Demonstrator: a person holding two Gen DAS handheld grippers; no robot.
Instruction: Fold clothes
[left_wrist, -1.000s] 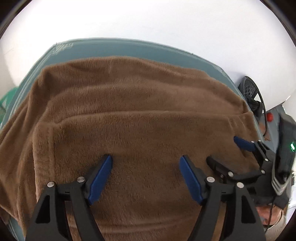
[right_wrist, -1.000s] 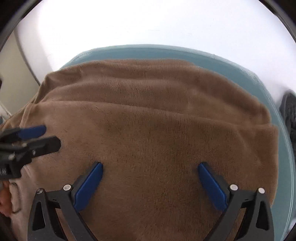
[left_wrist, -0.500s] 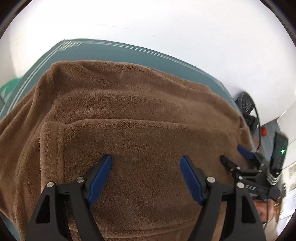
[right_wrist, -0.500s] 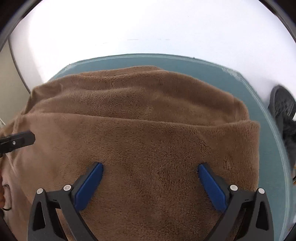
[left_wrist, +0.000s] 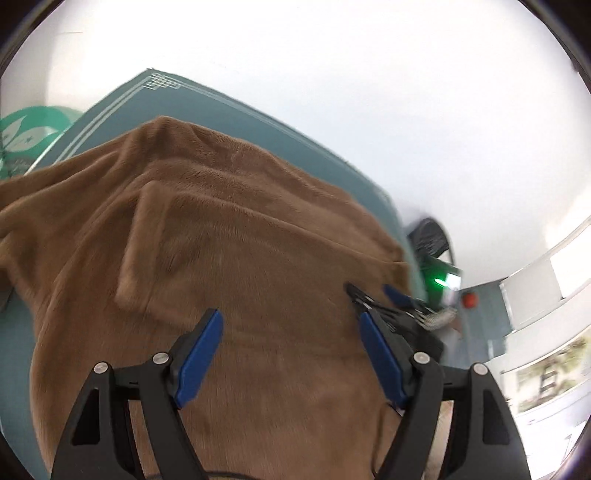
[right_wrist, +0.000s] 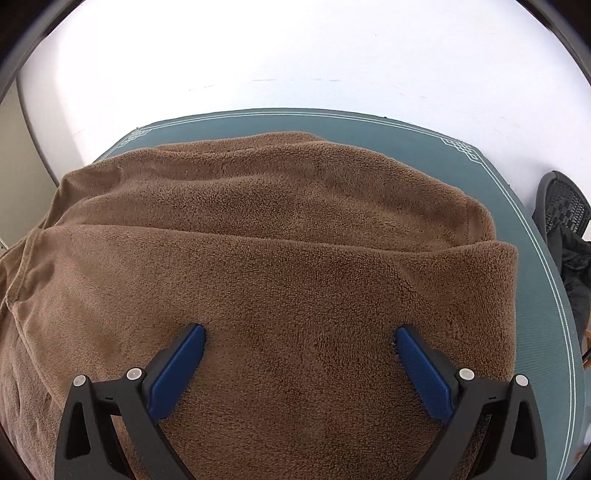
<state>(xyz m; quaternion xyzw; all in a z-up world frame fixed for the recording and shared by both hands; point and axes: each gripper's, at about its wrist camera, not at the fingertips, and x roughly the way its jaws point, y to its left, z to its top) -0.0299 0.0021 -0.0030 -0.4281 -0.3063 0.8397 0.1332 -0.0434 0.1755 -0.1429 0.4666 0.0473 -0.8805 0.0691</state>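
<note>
The brown fleece garment (right_wrist: 280, 280) lies layered on the teal mat (right_wrist: 524, 206) — more mat shows beyond it now. Both grippers — left (left_wrist: 291, 350), right (right_wrist: 301, 363) — gape wide, empty, lifting away; this fold looks laid.

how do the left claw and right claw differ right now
The right claw is spread wider than the left claw. The right claw's view is sharp and level; the left claw's is tilted and blurred. Both are open, empty, with blue pads over the brown fleece garment.
</note>
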